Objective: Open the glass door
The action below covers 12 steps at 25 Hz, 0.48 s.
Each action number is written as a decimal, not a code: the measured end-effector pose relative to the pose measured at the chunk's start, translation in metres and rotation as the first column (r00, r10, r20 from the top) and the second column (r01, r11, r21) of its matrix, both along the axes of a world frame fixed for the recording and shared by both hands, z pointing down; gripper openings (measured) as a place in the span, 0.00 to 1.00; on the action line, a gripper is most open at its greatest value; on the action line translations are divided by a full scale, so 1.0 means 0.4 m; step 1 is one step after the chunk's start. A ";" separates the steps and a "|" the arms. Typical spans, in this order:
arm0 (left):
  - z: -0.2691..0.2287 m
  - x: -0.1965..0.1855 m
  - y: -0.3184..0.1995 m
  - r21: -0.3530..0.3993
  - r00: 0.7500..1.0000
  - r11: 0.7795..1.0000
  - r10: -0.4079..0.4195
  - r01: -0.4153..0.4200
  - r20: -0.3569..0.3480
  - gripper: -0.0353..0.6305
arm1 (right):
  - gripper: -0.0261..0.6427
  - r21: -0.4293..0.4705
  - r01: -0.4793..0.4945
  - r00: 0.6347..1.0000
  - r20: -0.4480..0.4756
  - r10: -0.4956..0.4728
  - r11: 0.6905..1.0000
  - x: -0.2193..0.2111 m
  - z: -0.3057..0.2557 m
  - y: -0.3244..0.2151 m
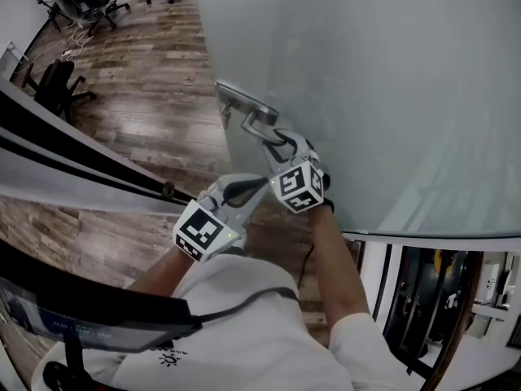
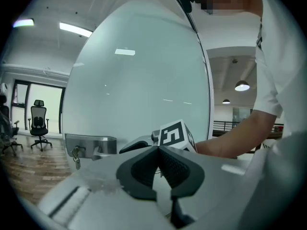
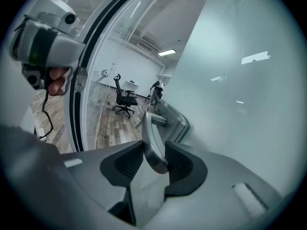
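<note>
Frosted glass fills everything ahead and to the right of the right claw (image 3: 153, 146). The glass door (image 1: 391, 72) is one pale, featureless pane, and its metal lever handle (image 3: 147, 128) runs straight in between the jaws, which are clamped on the lever's free end with a pad against each flank.

We judge the pane heavy and stiff: slow to start swinging and just as slow to stop, and unforgiving if its edge strikes anything. The lever is smooth, rounded metal (slippery against rubber pads, we suspect), so the hold belongs where it is now, square across the bar and well in from the tip. The pull should be steady, not jerked.

The left claw (image 2: 158, 150) waits just behind the right one, its jaws together on nothing, with the right claw's marker cube (image 2: 175, 135) just past its tips. To the left of those tips sits the lock plate (image 2: 93, 143), with a key (image 2: 76, 158) hanging from it.

To the left of the right claw runs a dark door frame (image 3: 76, 114), and between frame and pane we see wood floor (image 1: 146, 120), so the door seems to stand partly open. Beyond are office chairs (image 3: 125, 98) and ceiling strip lights (image 2: 76, 29).
</note>
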<state>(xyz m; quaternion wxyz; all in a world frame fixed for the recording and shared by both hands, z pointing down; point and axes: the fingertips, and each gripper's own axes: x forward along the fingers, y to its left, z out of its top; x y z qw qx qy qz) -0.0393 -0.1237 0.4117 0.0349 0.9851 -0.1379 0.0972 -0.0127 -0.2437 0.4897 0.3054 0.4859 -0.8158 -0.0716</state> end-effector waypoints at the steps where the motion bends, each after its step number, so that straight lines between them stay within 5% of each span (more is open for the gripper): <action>1: 0.006 0.013 -0.017 -0.013 1.000 1.000 0.003 -0.003 -0.002 0.06 | 0.26 0.001 -0.003 1.000 -0.003 0.003 1.000 0.017 -0.002 -0.018; 8: 0.017 -0.020 -0.036 -0.027 1.000 0.999 -0.021 0.021 0.002 0.06 | 0.25 0.010 -0.024 1.000 0.004 0.024 1.000 0.027 -0.007 -0.023; 12: -0.001 0.059 -0.129 -0.036 0.998 0.997 -0.065 0.065 0.018 0.06 | 0.25 0.005 -0.022 0.999 0.024 0.022 1.000 0.105 -0.027 -0.101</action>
